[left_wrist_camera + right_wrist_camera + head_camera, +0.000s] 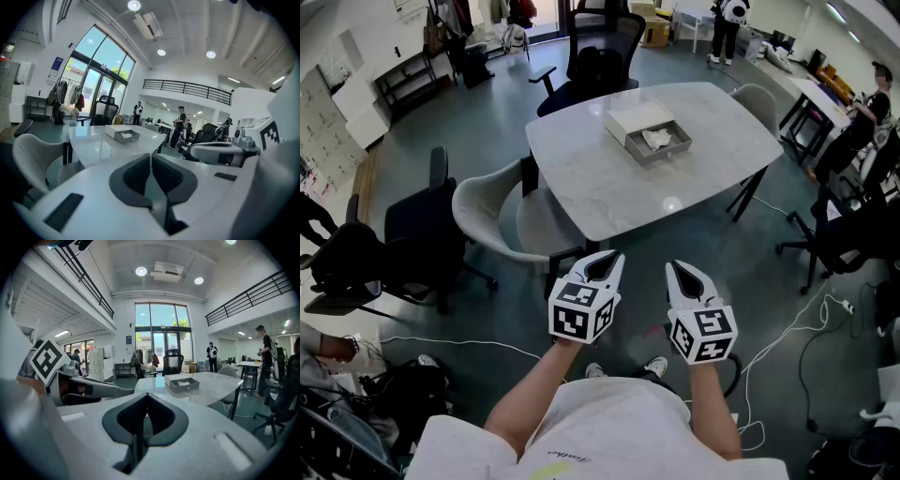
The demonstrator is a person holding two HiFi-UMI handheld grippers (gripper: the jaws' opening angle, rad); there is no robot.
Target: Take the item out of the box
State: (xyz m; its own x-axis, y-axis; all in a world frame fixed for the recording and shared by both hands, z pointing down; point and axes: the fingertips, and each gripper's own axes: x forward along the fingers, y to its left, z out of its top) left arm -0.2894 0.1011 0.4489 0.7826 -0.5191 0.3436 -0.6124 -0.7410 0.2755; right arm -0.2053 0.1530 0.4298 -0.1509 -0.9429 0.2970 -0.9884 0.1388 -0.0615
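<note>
Approach step, not yet begun: holding left gripper and right gripper closed, empty, well short of box. Next calls for closing in, opening over item.

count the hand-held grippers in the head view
2. The left hand-held gripper sits low, left of centre; the right hand-held gripper is just beside it. Both are shut, empty, and short of the table. None looks hidden.

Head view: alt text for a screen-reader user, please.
The left claw and right claw, both shut and empty, are held side by side short of a pale marble table. On it sits an open grey box holding a crumpled white item, its white lid alongside.
</note>
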